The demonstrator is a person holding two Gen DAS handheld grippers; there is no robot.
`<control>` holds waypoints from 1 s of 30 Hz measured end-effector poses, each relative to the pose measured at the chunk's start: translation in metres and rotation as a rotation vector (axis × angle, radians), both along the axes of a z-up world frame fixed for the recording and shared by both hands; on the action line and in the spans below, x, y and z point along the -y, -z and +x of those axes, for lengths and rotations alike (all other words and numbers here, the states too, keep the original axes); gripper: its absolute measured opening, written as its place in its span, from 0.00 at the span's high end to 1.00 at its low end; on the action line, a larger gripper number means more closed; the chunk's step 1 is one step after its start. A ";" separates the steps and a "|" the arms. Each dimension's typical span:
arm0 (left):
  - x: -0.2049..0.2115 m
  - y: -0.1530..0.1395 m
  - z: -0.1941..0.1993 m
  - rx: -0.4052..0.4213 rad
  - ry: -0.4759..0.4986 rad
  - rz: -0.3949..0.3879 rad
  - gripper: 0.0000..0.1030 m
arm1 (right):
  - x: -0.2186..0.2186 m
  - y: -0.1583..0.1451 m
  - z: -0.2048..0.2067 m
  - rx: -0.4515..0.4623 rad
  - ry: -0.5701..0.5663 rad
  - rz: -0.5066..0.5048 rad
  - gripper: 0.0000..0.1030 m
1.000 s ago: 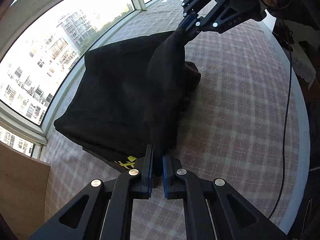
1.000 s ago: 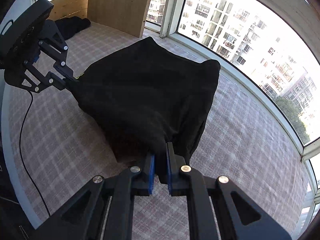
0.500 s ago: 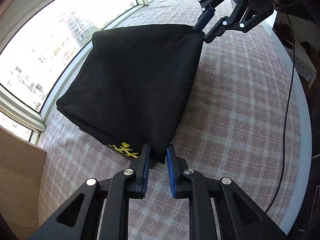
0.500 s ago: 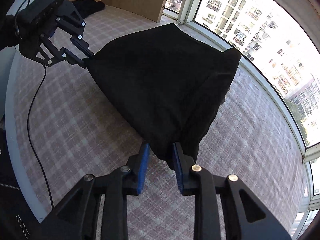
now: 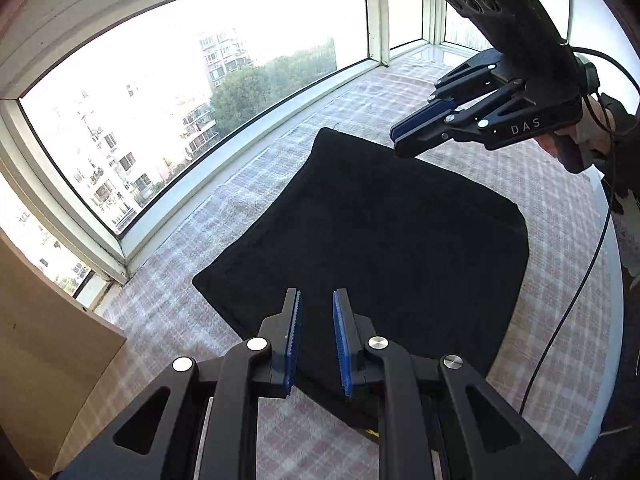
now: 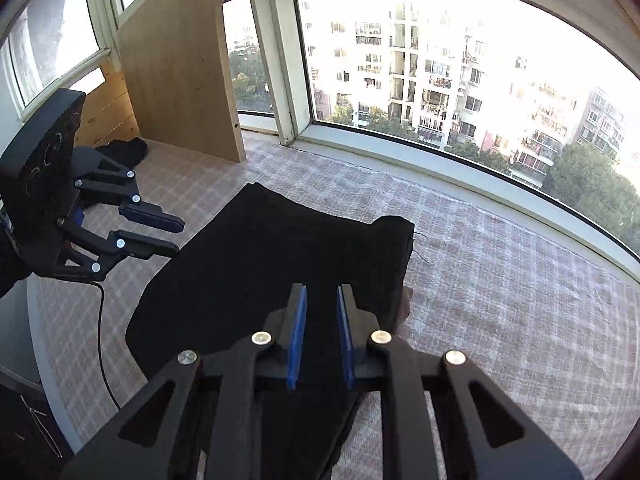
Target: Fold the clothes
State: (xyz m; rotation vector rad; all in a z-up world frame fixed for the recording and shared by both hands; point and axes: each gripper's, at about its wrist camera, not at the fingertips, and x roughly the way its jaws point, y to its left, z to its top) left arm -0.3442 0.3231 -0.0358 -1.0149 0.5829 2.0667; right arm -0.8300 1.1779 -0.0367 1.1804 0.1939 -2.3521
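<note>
A: Cloth first. Where is it?

B: The black garment [image 5: 384, 248] lies folded and flat on the checked cover [image 5: 560, 208] of the surface, near the long window [image 5: 168, 92]. From the right wrist view its far right corner [image 6: 394, 226] is bunched up a little and not smooth.

A: And the left hand-held gripper [image 5: 316, 340]?

B: It is above the near edge of the garment. Its two blue pads [image 5: 294, 340] stand a narrow gap apart, and I see only the black cloth below through the gap, nothing pinched. In the other view the same left hand-held gripper [image 6: 176, 236] is in the air beside the left edge of the garment, not touching it.

A: The right hand-held gripper [image 6: 320, 336]?

B: Also narrow. Its jaws have just been closing a little, with nothing between them; the pads do not press the garment. In the left wrist view it [image 5: 396, 142] is above the far edge of the garment, clear of the cloth, and a person's hand [image 5: 580, 140] holds its handle.

A: Anything else on the surface?

B: One dark cloth [image 6: 124, 150] lies in the far corner, beside a wooden panel [image 6: 180, 60]. A black cable [image 5: 572, 300] hangs down at the right side.
</note>
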 end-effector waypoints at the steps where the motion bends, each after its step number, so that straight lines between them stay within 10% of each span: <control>1: -0.003 0.009 -0.014 0.027 -0.023 0.017 0.84 | -0.001 0.003 -0.012 0.001 0.030 0.011 0.85; 9: 0.010 0.057 -0.067 0.216 -0.142 0.037 0.82 | -0.032 0.040 -0.049 0.167 0.190 -0.008 0.83; 12: 0.014 0.048 -0.064 0.169 -0.175 0.012 0.78 | -0.038 0.034 -0.046 0.164 0.237 0.004 0.82; 14: 0.018 0.034 -0.056 0.140 -0.201 0.027 0.54 | -0.034 0.018 -0.036 0.118 0.273 0.054 0.77; 17: 0.025 0.013 -0.039 0.102 -0.235 0.057 0.31 | -0.024 -0.006 -0.013 0.041 0.305 0.100 0.43; 30: 0.046 -0.045 0.075 -0.008 -0.328 0.149 0.24 | 0.010 -0.051 0.098 -0.045 0.415 0.137 0.29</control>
